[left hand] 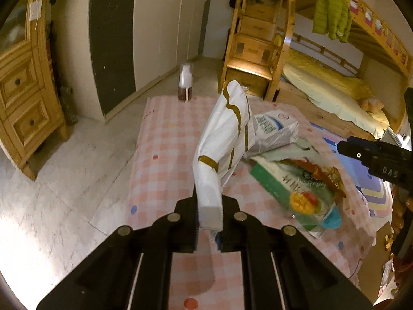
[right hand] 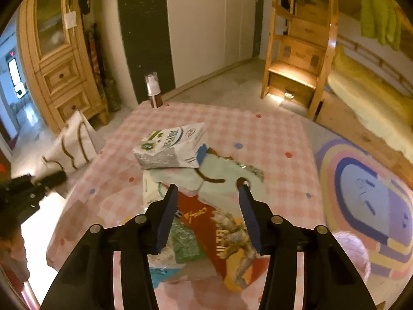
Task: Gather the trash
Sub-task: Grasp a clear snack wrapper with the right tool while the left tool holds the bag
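Two black fingers of our left gripper (left hand: 209,222) pinch the folded bottom of a white paper bag (left hand: 224,139) with gold stripes. Past the fingertips the bag stands up tall, its long side pointing up and away from us. It looks light and soft, so we think a hold on the thick folded end works best.

Our right gripper (right hand: 207,193) has its blue fingers wide apart, with nothing between them. Right under them lies a pile of trash: a shiny snack wrapper (right hand: 219,232), a pale paper sheet (right hand: 222,175), and just past the tips a crushed milk carton (right hand: 171,148) lying on its side, long way across. The wrapper looks thin and slippery; we would grab an edge.
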A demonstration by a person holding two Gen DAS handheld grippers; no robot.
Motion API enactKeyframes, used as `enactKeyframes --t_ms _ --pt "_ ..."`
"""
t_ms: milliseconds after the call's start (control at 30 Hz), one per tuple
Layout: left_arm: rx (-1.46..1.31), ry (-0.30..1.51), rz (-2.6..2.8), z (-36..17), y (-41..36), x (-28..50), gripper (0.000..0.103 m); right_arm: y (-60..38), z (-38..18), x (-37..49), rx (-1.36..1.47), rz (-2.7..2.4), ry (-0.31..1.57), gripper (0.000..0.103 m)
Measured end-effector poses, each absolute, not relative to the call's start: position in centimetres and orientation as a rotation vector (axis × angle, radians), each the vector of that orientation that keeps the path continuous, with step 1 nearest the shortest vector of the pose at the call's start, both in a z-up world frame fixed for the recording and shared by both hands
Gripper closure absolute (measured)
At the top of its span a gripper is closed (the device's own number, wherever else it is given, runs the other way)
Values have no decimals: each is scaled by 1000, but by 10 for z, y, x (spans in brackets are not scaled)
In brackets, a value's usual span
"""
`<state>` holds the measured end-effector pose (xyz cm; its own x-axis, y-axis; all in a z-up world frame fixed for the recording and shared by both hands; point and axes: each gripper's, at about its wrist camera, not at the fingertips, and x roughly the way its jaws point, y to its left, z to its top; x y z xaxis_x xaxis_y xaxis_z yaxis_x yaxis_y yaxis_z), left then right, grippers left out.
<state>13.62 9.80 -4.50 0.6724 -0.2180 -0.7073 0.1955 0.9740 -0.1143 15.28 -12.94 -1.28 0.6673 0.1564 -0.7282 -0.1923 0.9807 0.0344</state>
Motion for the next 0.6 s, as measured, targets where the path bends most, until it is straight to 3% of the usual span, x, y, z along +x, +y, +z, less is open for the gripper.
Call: enactKeyframes --t_ms 133,333,600 --pt "-57 833 -226 -59 101 133 96 -118 -30 131 -35 294 877 52" --pt "-79 850 -231 -63 105 123 96 -81 -48 107 -151 348 905 27" --pt "-101 852 -224 -62 109 104 96 -60 -77 109 -321 242 896 29"
